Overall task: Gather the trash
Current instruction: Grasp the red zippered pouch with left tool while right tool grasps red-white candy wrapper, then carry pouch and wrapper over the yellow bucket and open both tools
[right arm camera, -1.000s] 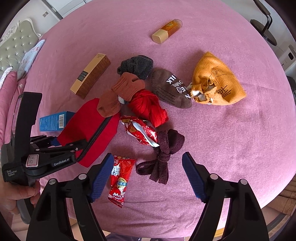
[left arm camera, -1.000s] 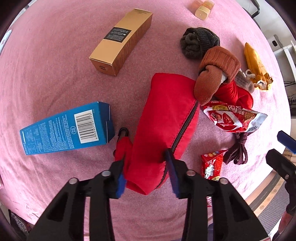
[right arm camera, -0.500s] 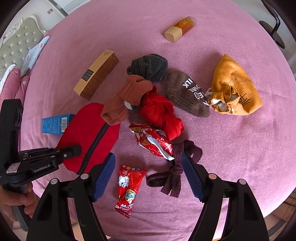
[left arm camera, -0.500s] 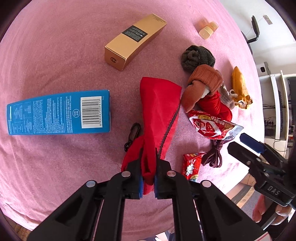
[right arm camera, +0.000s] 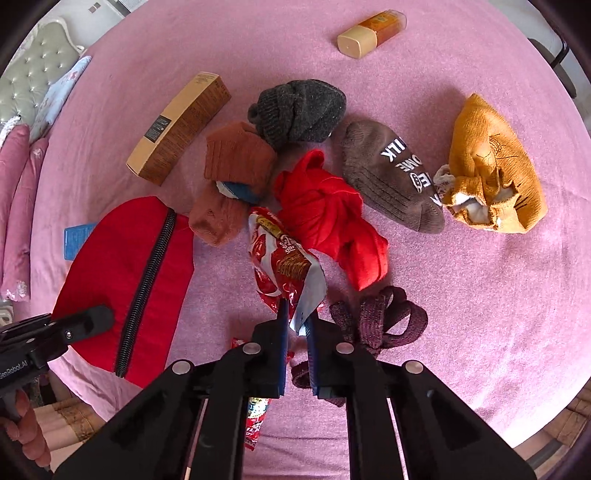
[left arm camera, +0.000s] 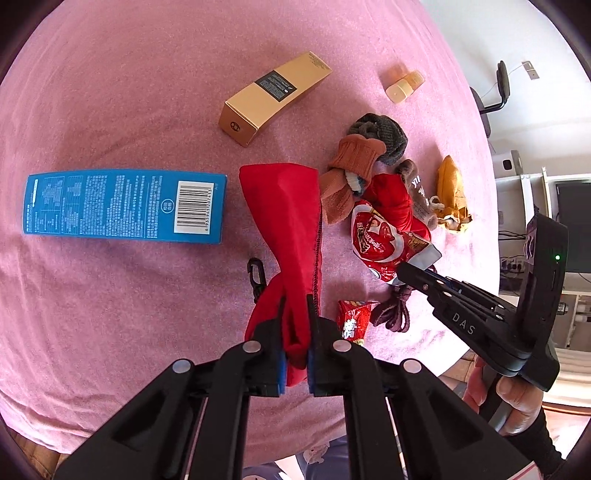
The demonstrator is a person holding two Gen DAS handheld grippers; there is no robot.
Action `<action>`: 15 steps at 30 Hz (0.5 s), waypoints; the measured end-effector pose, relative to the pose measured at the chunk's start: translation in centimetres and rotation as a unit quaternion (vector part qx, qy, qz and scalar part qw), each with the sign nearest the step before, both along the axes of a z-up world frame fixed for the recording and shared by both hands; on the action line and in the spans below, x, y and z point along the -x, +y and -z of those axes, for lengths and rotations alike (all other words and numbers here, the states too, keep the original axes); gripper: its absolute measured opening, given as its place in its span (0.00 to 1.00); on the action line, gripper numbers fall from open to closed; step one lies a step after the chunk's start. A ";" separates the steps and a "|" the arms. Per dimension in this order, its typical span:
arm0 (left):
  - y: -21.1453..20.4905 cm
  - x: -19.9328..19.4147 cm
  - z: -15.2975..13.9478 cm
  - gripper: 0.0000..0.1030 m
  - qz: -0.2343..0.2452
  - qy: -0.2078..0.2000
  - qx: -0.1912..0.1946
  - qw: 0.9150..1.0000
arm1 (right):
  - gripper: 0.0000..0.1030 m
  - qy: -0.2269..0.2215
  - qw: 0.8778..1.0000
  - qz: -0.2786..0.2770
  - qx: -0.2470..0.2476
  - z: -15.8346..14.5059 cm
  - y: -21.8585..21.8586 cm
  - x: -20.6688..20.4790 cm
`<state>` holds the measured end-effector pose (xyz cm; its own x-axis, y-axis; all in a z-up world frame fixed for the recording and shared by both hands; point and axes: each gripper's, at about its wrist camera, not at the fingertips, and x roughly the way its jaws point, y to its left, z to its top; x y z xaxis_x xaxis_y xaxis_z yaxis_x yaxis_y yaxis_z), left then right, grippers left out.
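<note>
A red zippered pouch [left arm camera: 291,218] lies on the pink bedspread; my left gripper [left arm camera: 295,332] is shut on its near end. It also shows in the right wrist view [right arm camera: 129,266]. My right gripper [right arm camera: 297,325] is shut on the near edge of a crumpled red and silver snack wrapper [right arm camera: 284,262], which also shows in the left wrist view [left arm camera: 380,236]. A small red candy wrapper [left arm camera: 352,319] lies just beside the pouch, partly under my right gripper [right arm camera: 255,421].
A blue box [left arm camera: 125,206], a gold box [left arm camera: 273,96] and an orange bottle [right arm camera: 369,33] lie on the bedspread [right arm camera: 480,314]. Several socks lie about: grey [right arm camera: 299,110], rust [right arm camera: 236,162], red [right arm camera: 332,218], brown [right arm camera: 395,177], mustard [right arm camera: 491,166], maroon [right arm camera: 380,321].
My left gripper has stayed shut on the pouch's end and lifted it slightly. My right gripper has moved forward and shut on the snack wrapper.
</note>
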<state>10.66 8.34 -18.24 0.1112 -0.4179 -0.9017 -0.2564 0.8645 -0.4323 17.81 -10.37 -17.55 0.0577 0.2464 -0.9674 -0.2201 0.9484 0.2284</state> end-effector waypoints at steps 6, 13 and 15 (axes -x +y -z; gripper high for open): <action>-0.5 1.4 -2.8 0.07 0.007 -0.022 0.008 1.000 | 0.05 -0.014 0.999 0.031 -0.041 -4.0 -1.2 1.8; -3.9 3.7 -6.9 0.07 0.055 -0.052 0.015 0.997 | 0.05 -0.050 0.995 0.071 -0.053 -9.0 -3.9 5.5; -5.5 4.2 -7.7 0.07 0.074 -0.056 0.014 0.996 | 0.05 -0.055 0.993 0.087 -0.059 -9.9 -5.6 6.5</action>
<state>6.46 2.83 -10.55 0.1466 -0.4615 -0.8749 -0.0754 0.8767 -0.4751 11.29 -15.96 -7.60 0.2141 0.3340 -0.9180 -0.0848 0.9425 0.3231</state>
